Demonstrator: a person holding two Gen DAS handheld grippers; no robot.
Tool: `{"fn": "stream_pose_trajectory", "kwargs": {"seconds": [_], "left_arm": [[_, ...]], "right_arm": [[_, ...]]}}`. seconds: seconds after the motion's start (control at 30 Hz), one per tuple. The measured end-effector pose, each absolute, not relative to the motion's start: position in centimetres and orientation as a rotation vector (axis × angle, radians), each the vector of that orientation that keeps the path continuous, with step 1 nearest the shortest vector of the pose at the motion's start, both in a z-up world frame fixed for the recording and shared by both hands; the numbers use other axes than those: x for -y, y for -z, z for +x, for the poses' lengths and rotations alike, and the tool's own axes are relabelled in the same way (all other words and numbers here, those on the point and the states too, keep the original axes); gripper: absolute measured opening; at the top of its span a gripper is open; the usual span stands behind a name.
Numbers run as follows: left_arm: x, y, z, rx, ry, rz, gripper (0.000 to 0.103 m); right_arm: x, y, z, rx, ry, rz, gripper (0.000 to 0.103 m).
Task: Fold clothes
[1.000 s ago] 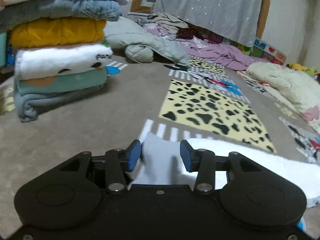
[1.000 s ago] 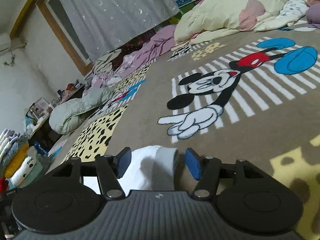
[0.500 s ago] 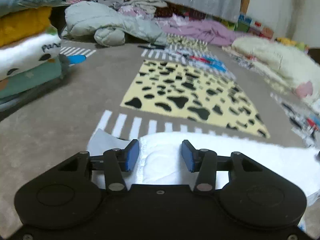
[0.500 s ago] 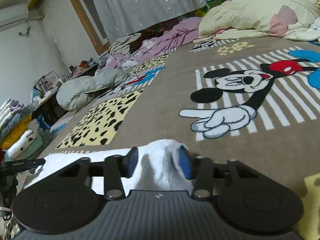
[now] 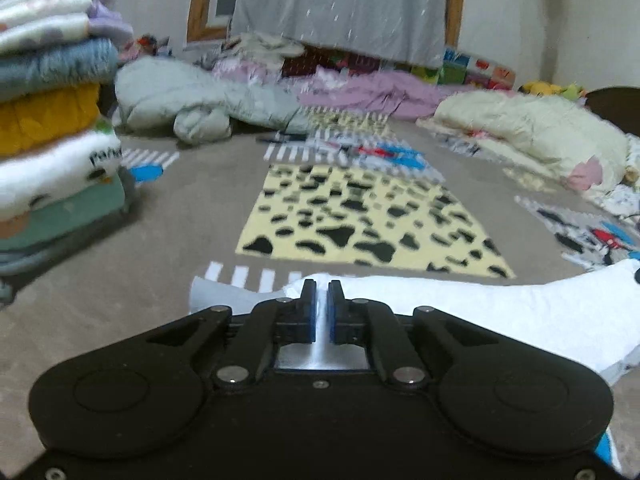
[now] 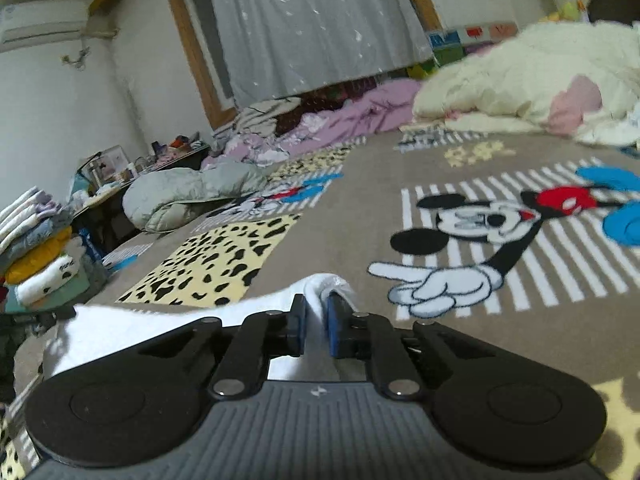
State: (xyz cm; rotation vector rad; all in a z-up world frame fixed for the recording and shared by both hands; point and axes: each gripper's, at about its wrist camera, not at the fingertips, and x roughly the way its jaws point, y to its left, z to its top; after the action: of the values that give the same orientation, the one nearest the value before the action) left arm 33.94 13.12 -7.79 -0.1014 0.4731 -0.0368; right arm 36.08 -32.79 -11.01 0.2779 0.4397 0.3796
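white garment [image 5: 500, 312] lies low over the patterned rug [image 5: 168, 240], strung between the two tools. judged soft, light and limp; it sags wherever unsupported, so grip at edges or corners. left gripper [image 5: 322, 304] is pinched onto a fold of it; right gripper [image 6: 316, 316] likewise. long axis runs 9 to 3 o'clock. folded stack [image 5: 52, 120] stands at 10 o'clock.

garment [image 5: 500, 312] on rug [image 5: 168, 240] | folded stack [image 5: 52, 120] left | bedding [image 5: 532, 136] right, behind
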Motion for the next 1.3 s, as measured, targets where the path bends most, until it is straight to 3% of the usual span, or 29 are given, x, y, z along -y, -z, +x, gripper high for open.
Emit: {"fn": "stream_pose_trajectory", "kwargs": {"seconds": [0.4, 0.7, 0.83, 0.93, 1.0, 1.07, 1.13, 1.17, 1.2, 1.3], "left_arm": [[-13.4, 6.9, 24.6, -0.411, 0.114, -0.117, 0.003], [-13.4, 7.9, 17.9, -0.475, 0.115, -0.106, 0.003], [-13.4, 8.3, 14.9, -0.503, 0.115, -0.1, 0.002], [-13.0, 8.6, 13.2, -0.543, 0.142, -0.073, 0.002], [-12.9, 8.5, 12.3, -0.569, 0.174, -0.068, 0.003], [-13.0, 8.0, 11.2, -0.569, 0.226, -0.076, 0.009], [-13.5, 7.6, 10.1, -0.551, 0.254, -0.107, 0.026], [-14.0, 7.4, 9.6, -0.537, 0.256, -0.141, 0.041], [-14.6, 7.2, 9.3, -0.523, 0.253, -0.18, 0.045], [-16.9, 7.3, 9.7, -0.521, 0.18, -0.347, 0.045]], "right_arm": [[34.6, 9.8, 28.0, -0.343, -0.424, 0.254, 0.012], [33.9, 10.7, 22.0, -0.413, -0.402, 0.232, 0.013], [33.6, 11.1, 20.0, -0.479, -0.39, 0.229, 0.019], [33.8, 11.8, 18.7, -0.548, -0.377, 0.273, 0.033], [34.2, 12.3, 17.7, -0.605, -0.369, 0.322, 0.036], [34.7, 12.6, 16.6, -0.63, -0.38, 0.402, 0.04], [35.4, 12.5, 15.4, -0.626, -0.393, 0.474, 0.052], [35.8, 12.5, 14.9, -0.62, -0.396, 0.515, 0.057], [36.3, 12.6, 14.5, -0.613, -0.398, 0.57, 0.057], [37.9, 13.4, 13.9, -0.597, -0.379, 0.745, 0.06]]}}
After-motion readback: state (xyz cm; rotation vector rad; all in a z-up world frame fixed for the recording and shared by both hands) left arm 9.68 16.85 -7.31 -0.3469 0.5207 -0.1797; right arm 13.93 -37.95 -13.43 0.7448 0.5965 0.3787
